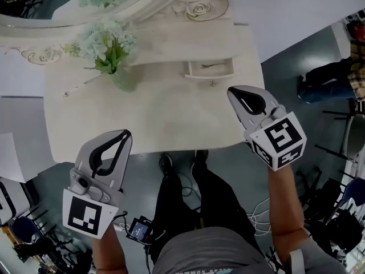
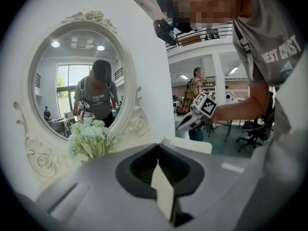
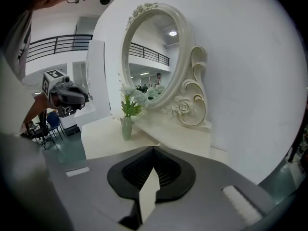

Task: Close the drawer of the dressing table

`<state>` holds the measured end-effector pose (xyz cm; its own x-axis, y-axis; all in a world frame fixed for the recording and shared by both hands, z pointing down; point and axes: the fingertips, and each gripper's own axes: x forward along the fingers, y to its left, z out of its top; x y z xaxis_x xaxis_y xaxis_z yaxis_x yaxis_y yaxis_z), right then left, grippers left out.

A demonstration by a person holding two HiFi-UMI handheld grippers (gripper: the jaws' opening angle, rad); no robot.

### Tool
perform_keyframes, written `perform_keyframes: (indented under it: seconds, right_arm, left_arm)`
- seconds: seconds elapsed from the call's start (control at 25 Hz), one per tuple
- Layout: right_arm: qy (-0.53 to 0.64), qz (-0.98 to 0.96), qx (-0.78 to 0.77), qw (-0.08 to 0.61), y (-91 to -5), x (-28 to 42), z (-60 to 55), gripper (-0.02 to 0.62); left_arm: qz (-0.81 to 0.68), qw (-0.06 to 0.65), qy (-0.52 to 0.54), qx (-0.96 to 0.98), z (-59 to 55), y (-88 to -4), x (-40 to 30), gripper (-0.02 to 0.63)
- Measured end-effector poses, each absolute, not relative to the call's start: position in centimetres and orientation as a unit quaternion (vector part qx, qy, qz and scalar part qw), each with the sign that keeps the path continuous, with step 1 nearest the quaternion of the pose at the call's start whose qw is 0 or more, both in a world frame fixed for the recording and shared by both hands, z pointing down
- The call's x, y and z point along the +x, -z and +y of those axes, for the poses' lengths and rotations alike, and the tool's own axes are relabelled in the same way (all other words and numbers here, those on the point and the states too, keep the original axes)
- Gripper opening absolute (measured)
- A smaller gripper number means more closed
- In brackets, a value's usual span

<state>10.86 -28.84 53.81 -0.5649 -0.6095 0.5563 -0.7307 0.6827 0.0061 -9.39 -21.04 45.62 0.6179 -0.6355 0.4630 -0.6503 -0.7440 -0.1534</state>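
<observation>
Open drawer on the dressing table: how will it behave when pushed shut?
The drawer looks small and shallow, so probably light and easy-sliding. Pushing off-centre may skew it; its knob sits mid-front. The thin item inside might shift.

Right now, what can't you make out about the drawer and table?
- Drawer contents: head view, a thin item inside, too small to identify.
- Drawer knob: head view, too small for shape.
- Mirror: head view, cut off by the top edge.
- Table front and legs: head view, hidden under its own top.
- Height of right gripper above the table: not readable from the steep downward view.
</observation>
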Motion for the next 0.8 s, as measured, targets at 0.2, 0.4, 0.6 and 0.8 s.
perform_keyframes:
  seconds: [0.2,0.4,0.6,0.8]
  right_arm:
    - [-0.115,-0.874,0.378,0.284,-56.5,10.7,-29.7,0.002]
    - [-0.116,-0.871,0.374,0.297,-59.1,10.4,-30.4,0.002]
    - [-0.123,-0.869,0.369,0.306,-61.7,10.2,-30.7,0.002]
    - [-0.126,-0.866,0.368,0.315,-63.8,10.2,-30.8,0.002]
  left_arm:
    - [-0.352,0.019,-0.254,0.901,-21.9,-47.4,-9.4,0.003]
    - [-0.351,0.023,-0.253,0.902,-22.5,-48.7,-9.5,0.003]
    - [-0.347,0.027,-0.259,0.901,-22.6,-50.2,-9.8,0.003]
    - [-0.348,0.034,-0.259,0.900,-22.5,-51.4,-9.9,0.003]
